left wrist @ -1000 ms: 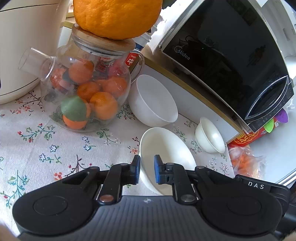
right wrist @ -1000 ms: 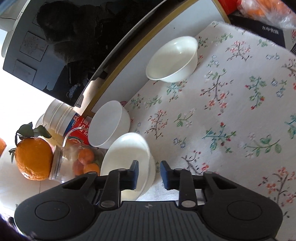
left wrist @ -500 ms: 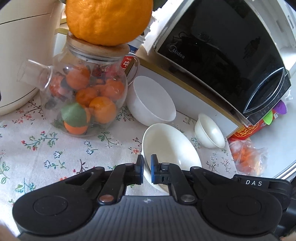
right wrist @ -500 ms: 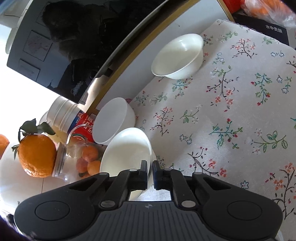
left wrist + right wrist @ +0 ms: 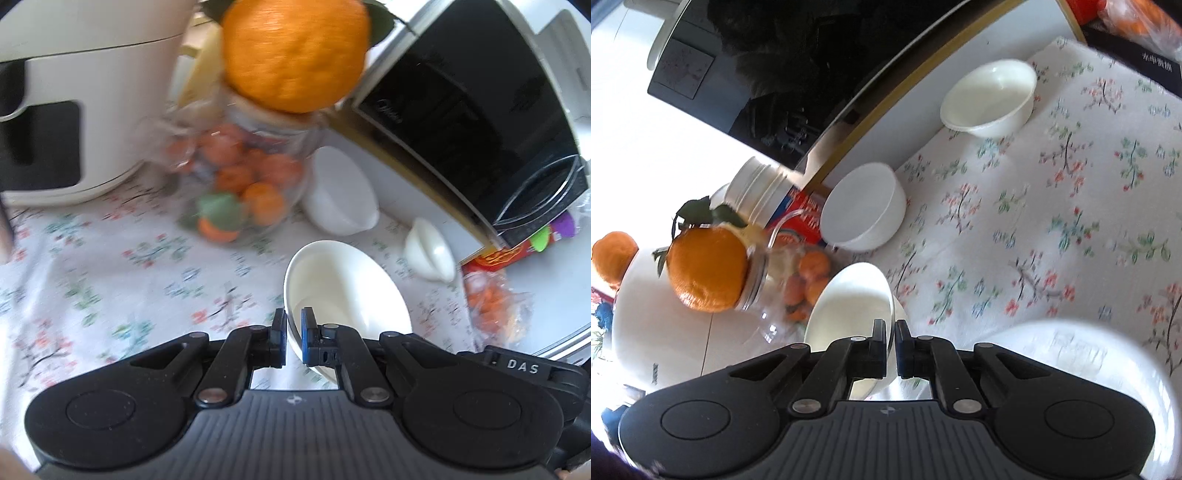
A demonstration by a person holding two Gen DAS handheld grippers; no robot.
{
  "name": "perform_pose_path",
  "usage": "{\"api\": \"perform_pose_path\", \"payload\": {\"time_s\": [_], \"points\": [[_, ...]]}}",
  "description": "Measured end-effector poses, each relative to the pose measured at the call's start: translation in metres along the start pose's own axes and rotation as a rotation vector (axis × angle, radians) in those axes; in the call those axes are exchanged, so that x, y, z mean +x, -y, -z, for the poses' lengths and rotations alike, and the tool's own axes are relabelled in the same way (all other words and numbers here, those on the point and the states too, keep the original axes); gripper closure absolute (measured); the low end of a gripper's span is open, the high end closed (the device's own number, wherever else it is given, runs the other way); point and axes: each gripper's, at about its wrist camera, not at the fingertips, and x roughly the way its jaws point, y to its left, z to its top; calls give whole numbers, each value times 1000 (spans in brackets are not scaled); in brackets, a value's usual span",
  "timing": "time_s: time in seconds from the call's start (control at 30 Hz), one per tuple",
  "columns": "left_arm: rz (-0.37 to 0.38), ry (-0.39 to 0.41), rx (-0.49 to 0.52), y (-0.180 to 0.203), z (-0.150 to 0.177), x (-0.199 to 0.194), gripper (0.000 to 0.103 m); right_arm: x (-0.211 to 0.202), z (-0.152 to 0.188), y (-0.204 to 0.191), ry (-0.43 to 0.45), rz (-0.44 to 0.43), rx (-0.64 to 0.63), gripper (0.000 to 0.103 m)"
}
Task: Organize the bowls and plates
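Glossy round white bowl (image 5: pixel 343 288) rim pinched by both hand-held grippers (image 5: pixel 293 338) (image 5: pixel 891 341).

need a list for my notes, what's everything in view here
near bowl: one, white, rim held; same bowl in both views, cannot tell
middle bowl: one, white, beside the glass jar
small bowl: one, white, by the microwave
glass jar: one, clear, holds small oranges
large orange: one, orange, on the jar's lid
microwave: one, black front, behind the bowls
white appliance: one, cream, beside the jar
tablecloth: one, white floral, under the bowls
left gripper: black, jaws shut on near bowl's rim
right gripper: black, jaws shut on a bowl's rim
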Motion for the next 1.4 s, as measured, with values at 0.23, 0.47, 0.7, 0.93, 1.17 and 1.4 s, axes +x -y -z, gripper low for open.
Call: {"api": "perform_pose_path", "payload": {"time_s": [0.23,0.47,0.7,0.93,1.17,1.4], "points": [[-56,-31,-16,-21,1,-13,97,6,17,-15,-71,5,-44,98],[-93,-38,-3,-32,-3,-23,97,11,33,-30,-114,-4,-108,98],[-130,-66,17,-40,-2,-23,96,16,41,-36,-148,-7,-134,97],[-163,-94,16,-47,3,-20,96,24,45,-33,-171,35,-144,97],[-166,-96,9,-48,3,-21,96,25,45,-31,-174,38,-145,95],[-170,-94,-2,-49,1,-22,91,25,45,-31,-176,37,-144,94]]}}
